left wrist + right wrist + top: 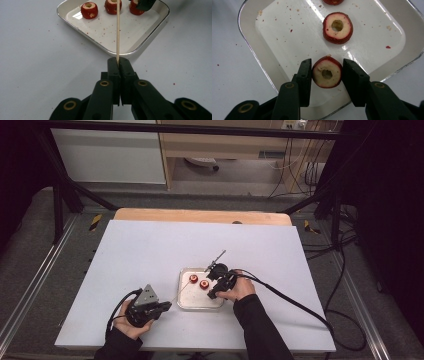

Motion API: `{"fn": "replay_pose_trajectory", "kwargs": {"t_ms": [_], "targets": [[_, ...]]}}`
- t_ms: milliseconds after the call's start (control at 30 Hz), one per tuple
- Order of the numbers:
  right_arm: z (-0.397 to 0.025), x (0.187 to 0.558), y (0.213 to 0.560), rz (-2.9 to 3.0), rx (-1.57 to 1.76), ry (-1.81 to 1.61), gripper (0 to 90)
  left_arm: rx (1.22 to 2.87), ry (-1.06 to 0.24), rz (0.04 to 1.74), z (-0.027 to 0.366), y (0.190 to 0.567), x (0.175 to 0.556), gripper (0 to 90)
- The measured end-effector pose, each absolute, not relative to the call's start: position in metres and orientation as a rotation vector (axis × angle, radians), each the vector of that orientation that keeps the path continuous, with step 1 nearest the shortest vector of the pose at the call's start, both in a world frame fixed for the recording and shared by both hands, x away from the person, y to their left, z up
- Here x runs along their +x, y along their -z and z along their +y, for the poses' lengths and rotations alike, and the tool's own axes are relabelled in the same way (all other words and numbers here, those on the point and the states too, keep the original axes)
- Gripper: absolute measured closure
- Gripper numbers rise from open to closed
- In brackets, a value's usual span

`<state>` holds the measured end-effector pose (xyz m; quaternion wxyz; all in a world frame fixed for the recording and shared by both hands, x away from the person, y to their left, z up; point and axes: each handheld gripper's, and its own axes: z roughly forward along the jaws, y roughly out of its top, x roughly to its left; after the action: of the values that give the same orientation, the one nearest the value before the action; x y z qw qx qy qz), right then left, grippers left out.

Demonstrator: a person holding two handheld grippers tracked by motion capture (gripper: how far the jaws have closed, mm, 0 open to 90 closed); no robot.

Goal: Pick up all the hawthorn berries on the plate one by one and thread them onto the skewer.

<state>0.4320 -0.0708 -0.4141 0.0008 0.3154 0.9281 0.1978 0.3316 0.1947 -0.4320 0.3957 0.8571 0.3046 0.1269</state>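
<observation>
A shallow white tray (199,307) sits on the table with cored red fruit pieces in it. My left gripper (117,60) is shut on a thin wooden skewer (117,30) whose tip points over the tray (150,37) toward the middle fruit piece (113,5). In the high view the left gripper (165,306) is just left of the tray, with the skewer (179,296) slanting toward it. My right gripper (327,61) has its jaws against both sides of a cored fruit piece (327,73) at the tray's near corner. Another piece (337,27) lies farther in.
The white table top (150,250) is wide and bare around the tray, with a wooden strip (200,215) along its far edge. Red crumbs dot the tray floor (294,37). Black cables trail from both grippers; the right one (300,307) runs off the table's right side.
</observation>
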Motion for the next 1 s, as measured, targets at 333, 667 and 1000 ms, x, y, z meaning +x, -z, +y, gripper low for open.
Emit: {"fn": "replay_pose_trajectory", "kwargs": {"t_ms": [333, 667, 1000], "targets": [[-0.071, 0.431, 0.409, 2.893, 1.035, -0.616, 61.0, 2.168, -0.326, 0.769, 0.195, 0.431, 0.33, 88.5], [-0.088, 0.424, 0.385, 2.754, 1.182, -0.952, 60.9, 2.141, -0.347, 0.779, 0.195, 0.429, 0.328, 88.4], [-0.103, 0.414, 0.391, 2.454, 1.34, -1.532, 61.0, 2.098, -0.372, 0.817, 0.197, 0.428, 0.326, 88.4]]}}
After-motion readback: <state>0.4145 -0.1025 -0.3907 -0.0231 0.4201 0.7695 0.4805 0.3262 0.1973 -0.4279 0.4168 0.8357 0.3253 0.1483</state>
